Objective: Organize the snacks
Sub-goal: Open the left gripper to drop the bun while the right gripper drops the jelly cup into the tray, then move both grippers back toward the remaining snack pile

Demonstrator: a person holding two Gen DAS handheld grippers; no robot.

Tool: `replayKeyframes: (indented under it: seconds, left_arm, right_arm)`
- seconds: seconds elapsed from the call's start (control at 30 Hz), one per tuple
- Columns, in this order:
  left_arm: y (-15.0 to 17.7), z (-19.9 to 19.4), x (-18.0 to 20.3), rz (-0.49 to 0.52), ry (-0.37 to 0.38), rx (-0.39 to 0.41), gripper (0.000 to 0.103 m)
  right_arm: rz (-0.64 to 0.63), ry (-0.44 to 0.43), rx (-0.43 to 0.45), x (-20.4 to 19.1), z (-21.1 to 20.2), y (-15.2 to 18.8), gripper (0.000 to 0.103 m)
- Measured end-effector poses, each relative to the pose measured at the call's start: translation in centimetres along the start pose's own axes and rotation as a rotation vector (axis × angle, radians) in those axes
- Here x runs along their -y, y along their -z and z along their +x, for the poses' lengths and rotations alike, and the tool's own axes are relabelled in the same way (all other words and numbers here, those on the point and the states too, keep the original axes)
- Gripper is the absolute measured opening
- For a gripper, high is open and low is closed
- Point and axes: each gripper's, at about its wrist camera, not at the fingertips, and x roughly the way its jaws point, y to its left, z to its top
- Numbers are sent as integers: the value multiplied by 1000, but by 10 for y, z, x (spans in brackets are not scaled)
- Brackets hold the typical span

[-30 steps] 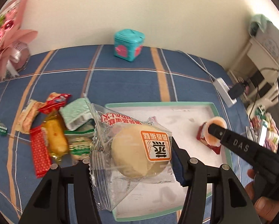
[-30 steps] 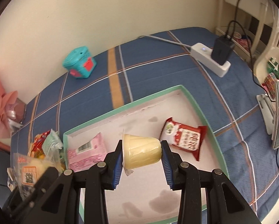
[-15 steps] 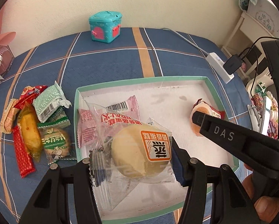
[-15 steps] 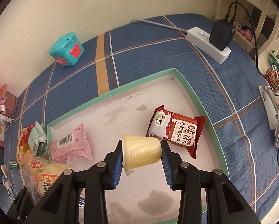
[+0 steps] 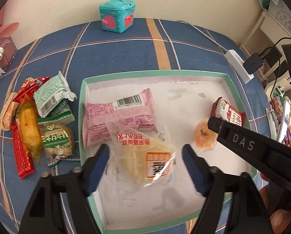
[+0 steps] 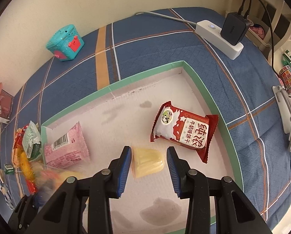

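The bun packet [image 5: 145,156] lay in the tray [image 5: 81,105], partly over a pink packet [image 5: 118,117], between the left claw's [image 5: 144,167] just-opened, wide jaws. The right claw [image 6: 148,165] gripped a yellow jelly cup [image 6: 147,162] above the tray, near a red biscuit packet [image 6: 184,130].

glossy clear plastic wrapped the bun [image 5: 145,156]; the tray [image 5: 184,73] looked like matt card, on woven cloth [image 5: 116,54].

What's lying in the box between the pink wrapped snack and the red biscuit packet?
Only bare white box floor, as the right wrist view shows.
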Motion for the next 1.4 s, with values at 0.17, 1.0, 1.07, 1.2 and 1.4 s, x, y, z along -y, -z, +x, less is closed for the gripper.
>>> replayKeyframes:
  seconds: [0.17, 1.0, 1.07, 1.2, 1.4]
  left_arm:
    - [-1, -1, -5, -23, -6, -8, 84]
    - [8, -35, -133, -542, -195, 59, 92]
    - [12, -33, -139, -570, -203, 46, 92]
    - [12, -32, -147, -603, -226, 36, 92]
    - [16, -33, -161, -647, -236, 32, 99]
  right_arm:
    - [16, 3, -6, 1, 0, -1, 58]
    - [-40, 31, -6, -14, -10, -2, 75]
    - [-61, 36, 2, -21, -13, -2, 75]
    - [-108, 39, 19, -37, -21, -3, 75]
    - [-152, -4, 40, -58, -26, 1, 102]
